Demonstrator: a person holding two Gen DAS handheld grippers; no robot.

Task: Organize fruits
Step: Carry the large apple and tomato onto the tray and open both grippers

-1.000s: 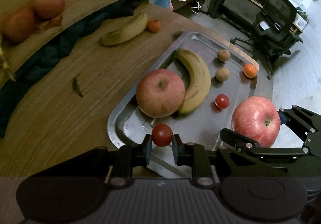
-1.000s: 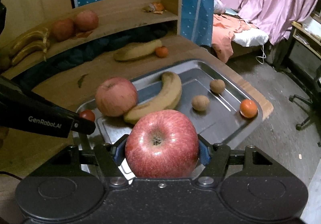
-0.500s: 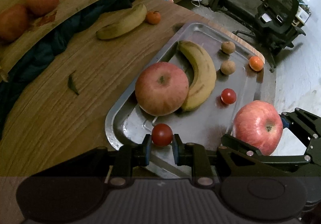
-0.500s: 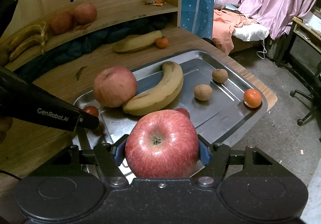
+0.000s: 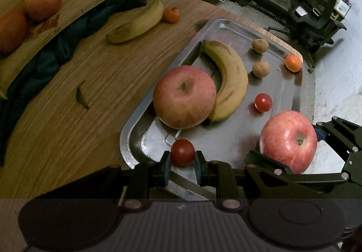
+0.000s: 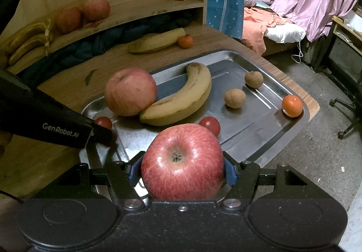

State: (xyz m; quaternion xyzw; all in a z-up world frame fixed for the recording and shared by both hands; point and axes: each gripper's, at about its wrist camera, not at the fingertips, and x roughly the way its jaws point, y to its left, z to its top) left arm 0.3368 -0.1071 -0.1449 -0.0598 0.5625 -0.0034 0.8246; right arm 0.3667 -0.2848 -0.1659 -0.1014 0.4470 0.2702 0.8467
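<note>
My left gripper [image 5: 182,162] is shut on a small red cherry tomato [image 5: 182,152] over the near left corner of the steel tray [image 5: 296,96]. My right gripper [image 6: 182,169] is shut on a big red apple [image 6: 182,161], held over the tray's near edge; that apple [image 5: 288,140] also shows at the right of the left wrist view. In the tray lie a paler apple [image 5: 184,96], a banana [image 5: 230,80], a second cherry tomato [image 5: 263,102], two brown round fruits [image 5: 260,69] and a small orange [image 5: 293,63].
On the wooden table [image 5: 67,116] beyond the tray lie another banana [image 5: 135,23], a small orange [image 5: 171,15] and a leaf [image 5: 81,98]. The raised shelf [image 6: 140,3] holds two apples [image 6: 83,14], bananas [image 6: 29,37] and peel. An office chair [image 5: 314,10] stands off the table's right.
Both grippers have come lower and closer over the tray while keeping hold of their fruit. The fruits in the tray have stayed put.
</note>
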